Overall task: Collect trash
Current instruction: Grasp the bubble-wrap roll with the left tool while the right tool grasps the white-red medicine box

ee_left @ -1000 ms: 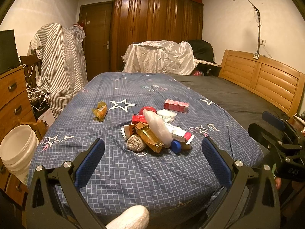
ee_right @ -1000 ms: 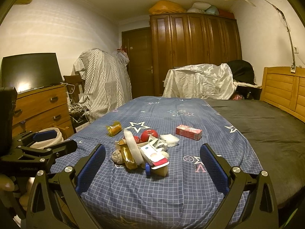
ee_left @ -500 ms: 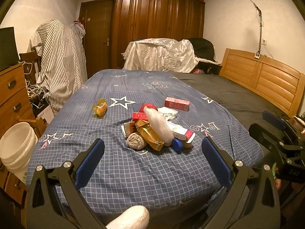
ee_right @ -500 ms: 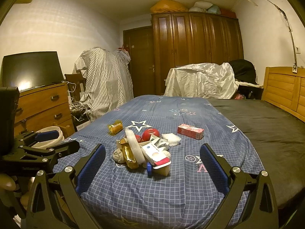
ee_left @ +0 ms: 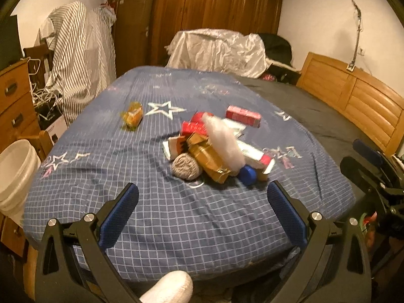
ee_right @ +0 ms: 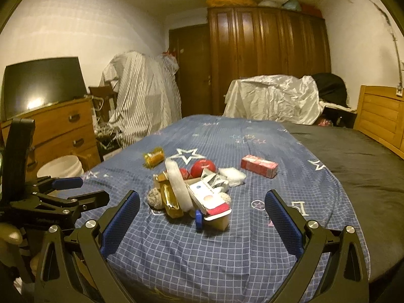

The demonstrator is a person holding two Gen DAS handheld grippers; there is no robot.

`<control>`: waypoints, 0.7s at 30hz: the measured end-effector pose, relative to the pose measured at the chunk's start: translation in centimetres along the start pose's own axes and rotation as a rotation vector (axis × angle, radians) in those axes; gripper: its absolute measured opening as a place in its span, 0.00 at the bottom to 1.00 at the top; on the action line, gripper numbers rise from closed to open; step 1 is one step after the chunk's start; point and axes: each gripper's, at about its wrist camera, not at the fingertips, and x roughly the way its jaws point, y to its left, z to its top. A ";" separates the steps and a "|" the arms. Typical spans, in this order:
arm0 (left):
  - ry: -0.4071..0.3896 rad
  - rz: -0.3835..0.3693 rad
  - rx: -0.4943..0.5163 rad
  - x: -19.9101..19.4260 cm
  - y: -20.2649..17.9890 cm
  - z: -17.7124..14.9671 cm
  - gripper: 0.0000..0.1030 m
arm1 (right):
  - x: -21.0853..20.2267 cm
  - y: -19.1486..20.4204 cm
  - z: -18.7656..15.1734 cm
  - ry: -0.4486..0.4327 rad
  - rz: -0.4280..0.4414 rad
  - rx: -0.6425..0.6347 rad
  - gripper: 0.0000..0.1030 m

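Observation:
A pile of trash [ee_left: 214, 151] lies on the blue checked bedspread [ee_left: 176, 214]: gold wrappers, a grey wad, a white plastic roll, red and white boxes, a blue cap. It also shows in the right wrist view [ee_right: 192, 194]. A yellow wrapper [ee_left: 132, 117] and a red box [ee_left: 243, 115] lie apart. A white bucket [ee_left: 15, 176] stands left of the bed. My left gripper [ee_left: 202, 214] is open and empty, short of the pile. My right gripper [ee_right: 202, 222] is open and empty, also short of it.
A wooden dresser [ee_right: 60, 131] with a TV stands at the left, beside the bucket [ee_right: 61, 168]. A striped covered rack [ee_left: 75, 58], a wardrobe [ee_right: 267, 58] and a wooden headboard [ee_left: 353, 106] surround the bed. The other gripper [ee_left: 373, 176] shows at the right edge.
The left gripper has moved closer to the pile and tilted down. The right gripper has edged slightly forward. Both stay open.

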 end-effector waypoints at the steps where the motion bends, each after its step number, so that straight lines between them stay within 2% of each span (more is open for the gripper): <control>1: 0.014 0.001 -0.003 0.6 0.2 -0.1 0.95 | 0.8 -0.1 0.0 0.014 0.013 -0.004 0.95; 2: 0.030 0.001 -0.009 1.1 0.6 -0.1 0.95 | 2.1 -0.3 -0.1 0.038 0.036 -0.005 0.95; 3: 0.044 0.001 -0.014 1.6 0.9 -0.1 0.95 | 3.7 -0.6 -0.1 0.068 0.060 0.000 0.90; 6: 0.112 0.006 -0.041 3.7 2.3 -0.1 0.95 | 8.6 -2.7 -0.2 0.149 0.078 0.053 0.60; 7: 0.124 0.007 -0.055 4.1 2.9 -0.1 0.95 | 10.1 -3.5 -0.3 0.162 0.061 0.074 0.57; 10: 0.144 0.021 -0.100 4.8 5.0 -0.3 0.95 | 15.7 -6.3 -1.0 0.249 0.009 0.157 0.57; 12: 0.161 0.036 -0.116 5.4 6.2 -0.5 0.95 | 19.1 -6.5 -1.6 0.314 0.025 0.208 0.57; 16: 0.203 0.050 -0.135 6.6 7.7 -1.1 0.95 | 21.8 -2.6 -1.1 0.326 0.125 0.191 0.57; 19: 0.235 0.055 -0.150 8.0 8.6 -1.5 0.95 | 23.6 1.2 -0.5 0.352 0.256 0.187 0.57; 21: 0.250 0.054 -0.163 8.7 9.1 -1.7 0.95 | 23.4 2.6 0.2 0.335 0.323 0.188 0.57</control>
